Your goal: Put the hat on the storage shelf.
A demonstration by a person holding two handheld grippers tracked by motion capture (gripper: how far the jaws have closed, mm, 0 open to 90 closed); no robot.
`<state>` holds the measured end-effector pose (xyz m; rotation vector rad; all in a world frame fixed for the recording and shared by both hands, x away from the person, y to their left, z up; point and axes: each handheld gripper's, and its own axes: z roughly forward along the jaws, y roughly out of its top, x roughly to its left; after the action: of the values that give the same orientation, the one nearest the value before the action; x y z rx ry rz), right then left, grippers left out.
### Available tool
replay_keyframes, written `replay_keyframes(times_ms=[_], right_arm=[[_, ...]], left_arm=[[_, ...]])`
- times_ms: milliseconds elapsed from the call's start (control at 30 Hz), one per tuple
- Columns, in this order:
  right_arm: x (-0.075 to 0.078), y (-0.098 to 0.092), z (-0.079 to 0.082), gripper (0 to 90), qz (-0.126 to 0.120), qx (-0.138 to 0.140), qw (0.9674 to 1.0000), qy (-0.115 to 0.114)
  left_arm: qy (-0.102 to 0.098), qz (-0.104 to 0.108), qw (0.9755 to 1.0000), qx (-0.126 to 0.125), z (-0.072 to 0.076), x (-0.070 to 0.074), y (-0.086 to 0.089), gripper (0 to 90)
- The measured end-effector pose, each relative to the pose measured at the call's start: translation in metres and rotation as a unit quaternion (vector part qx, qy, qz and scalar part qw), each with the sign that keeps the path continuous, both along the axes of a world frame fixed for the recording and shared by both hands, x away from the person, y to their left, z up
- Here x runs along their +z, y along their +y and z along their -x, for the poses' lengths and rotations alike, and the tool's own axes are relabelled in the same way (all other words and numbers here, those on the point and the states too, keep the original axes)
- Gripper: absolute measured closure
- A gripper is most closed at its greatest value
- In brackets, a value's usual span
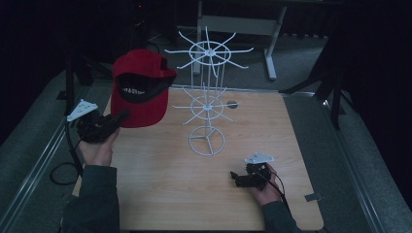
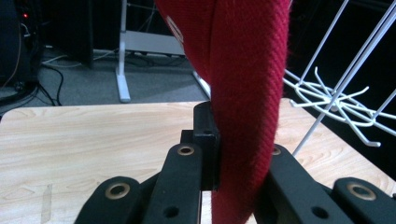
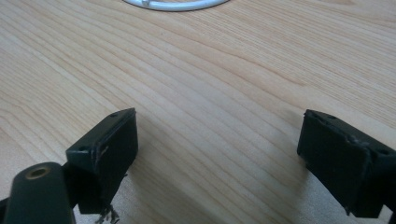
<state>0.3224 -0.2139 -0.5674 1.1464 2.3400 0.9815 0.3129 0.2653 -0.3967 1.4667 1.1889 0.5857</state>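
A red baseball cap (image 1: pixel 140 87) with a black inner lining hangs in the air over the table's left side, its opening facing the camera. My left gripper (image 1: pixel 118 118) is shut on the cap's lower edge, and the red fabric (image 2: pixel 245 93) runs up between the black jaws in the left gripper view. A white wire hook rack (image 1: pixel 208 92) stands at the middle of the wooden table (image 1: pixel 165 189), just right of the cap. My right gripper (image 1: pixel 234 176) rests low near the front right, open, with only bare wood between its fingers (image 3: pixel 109 149).
The rack's round base ring (image 3: pixel 175 4) lies just beyond the right gripper. White hook arms (image 2: pixel 336 100) reach out to the right of the cap. A small dark disc (image 1: pixel 232 104) sits on the table behind the rack. Grey floor and a metal frame (image 1: pixel 272 43) lie beyond the table.
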Motion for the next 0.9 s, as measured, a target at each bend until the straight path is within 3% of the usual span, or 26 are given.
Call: replay_keyframes(times_ms=[333, 667, 900], right_arm=[[0.000, 0.000, 0.000, 12.1, 0.000, -0.001, 1.0000, 0.001], [0.000, 0.000, 0.000, 12.1, 0.000, 0.000, 1.0000, 0.000], [0.000, 0.000, 0.000, 12.1, 0.000, 0.000, 1.0000, 0.000]], left_arm=[[-0.015, 0.021, 0.9997, -0.001, 0.004, 0.008, 0.000, 85.7], [-0.036, 0.023, 0.9991, -0.005, 0.006, 0.024, -0.005, 85.7], [-0.048, 0.040, 0.9981, -0.003, 0.009, 0.028, -0.005, 85.7]])
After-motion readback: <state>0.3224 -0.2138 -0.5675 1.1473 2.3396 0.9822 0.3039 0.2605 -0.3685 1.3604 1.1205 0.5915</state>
